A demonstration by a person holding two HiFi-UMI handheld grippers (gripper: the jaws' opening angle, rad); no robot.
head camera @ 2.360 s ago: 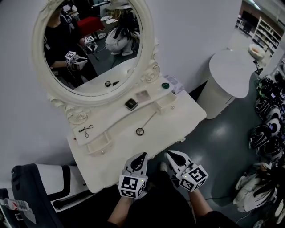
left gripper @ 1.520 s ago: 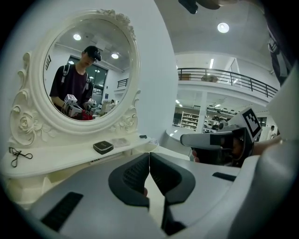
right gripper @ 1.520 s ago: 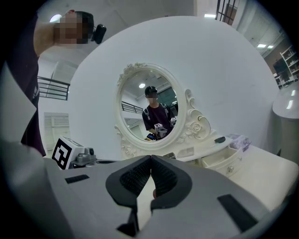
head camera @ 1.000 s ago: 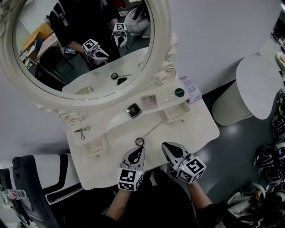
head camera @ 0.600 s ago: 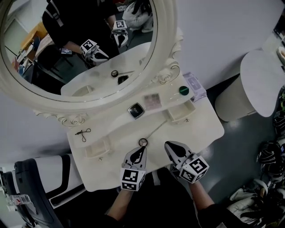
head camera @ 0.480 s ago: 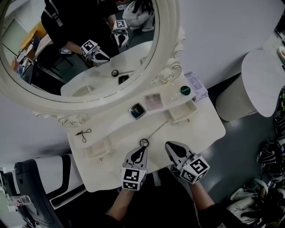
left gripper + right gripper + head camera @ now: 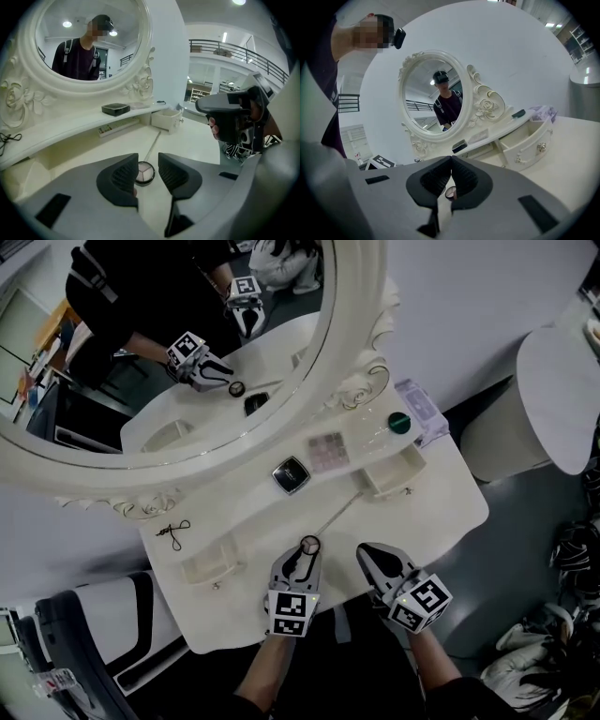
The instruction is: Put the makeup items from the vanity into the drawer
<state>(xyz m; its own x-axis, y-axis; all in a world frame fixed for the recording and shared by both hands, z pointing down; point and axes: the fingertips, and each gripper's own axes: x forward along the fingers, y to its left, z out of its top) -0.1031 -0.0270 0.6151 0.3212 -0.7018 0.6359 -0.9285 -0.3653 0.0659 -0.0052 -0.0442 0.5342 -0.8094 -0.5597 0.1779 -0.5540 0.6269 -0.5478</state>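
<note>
Left gripper (image 7: pixel 301 559) is opening its jaws over the small round black-rimmed compact (image 7: pixel 144 172). The compact lies unpinched between them on the cream tabletop (image 7: pixel 441 512), near-left of the open cream drawer (image 7: pixel 392 472). Right gripper (image 7: pixel 451 161) is pressed together, empty, nearer than that drawer. Square black case (image 7: pixel 292 474) sits left of the drawer.

The head view's top edge cuts off the mirror (image 7: pixel 352 324). The small black thing (image 7: pixel 173 532) under it is too small to tell. In the right gripper view, the fingers (image 7: pixel 468 180) hide most of the round compact (image 7: pixel 451 192).
</note>
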